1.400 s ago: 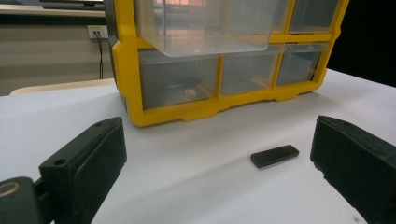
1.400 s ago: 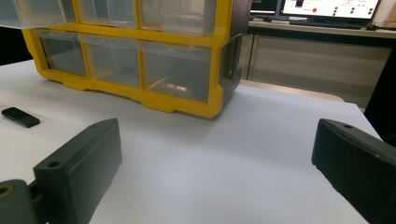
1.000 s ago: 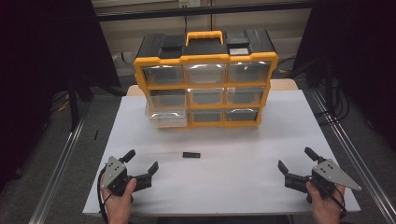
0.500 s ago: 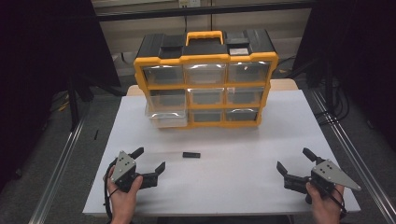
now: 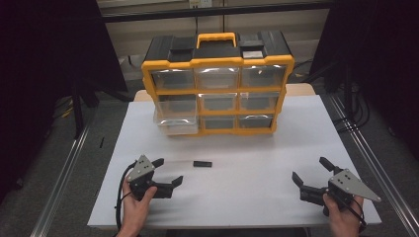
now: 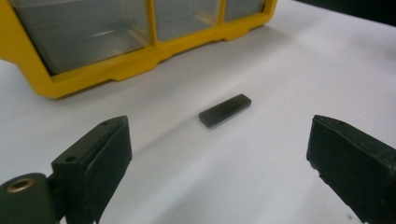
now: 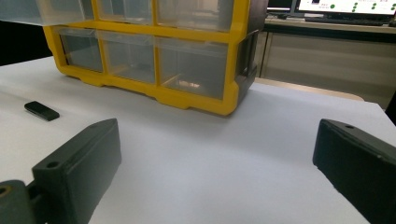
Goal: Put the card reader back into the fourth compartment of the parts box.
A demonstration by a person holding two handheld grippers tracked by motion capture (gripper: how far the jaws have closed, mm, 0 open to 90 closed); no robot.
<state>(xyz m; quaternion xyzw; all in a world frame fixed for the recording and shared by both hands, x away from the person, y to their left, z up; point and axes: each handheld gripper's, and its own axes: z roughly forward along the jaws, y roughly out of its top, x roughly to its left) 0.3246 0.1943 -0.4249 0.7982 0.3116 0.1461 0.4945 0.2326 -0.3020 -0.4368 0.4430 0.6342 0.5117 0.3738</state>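
Left tongs (image 5: 167,171), jaws apart, near small black bar (image 5: 202,164) on counter (image 5: 247,187); right tongs (image 5: 311,173) also apart.

Honestly, nothing readable here. The yellow drawer organizer (image 5: 217,84) has no brand or label I can make out on its frame, handle or clear drawer fronts, from above or up close. The little black bar (image 6: 225,110) lying on the table just in front of the organizer is plain too, no print on its top face. Behind the organizer, off to its right in the right gripper view, there's a lit screen (image 7: 348,5) with dots and some lines, way too small to read.
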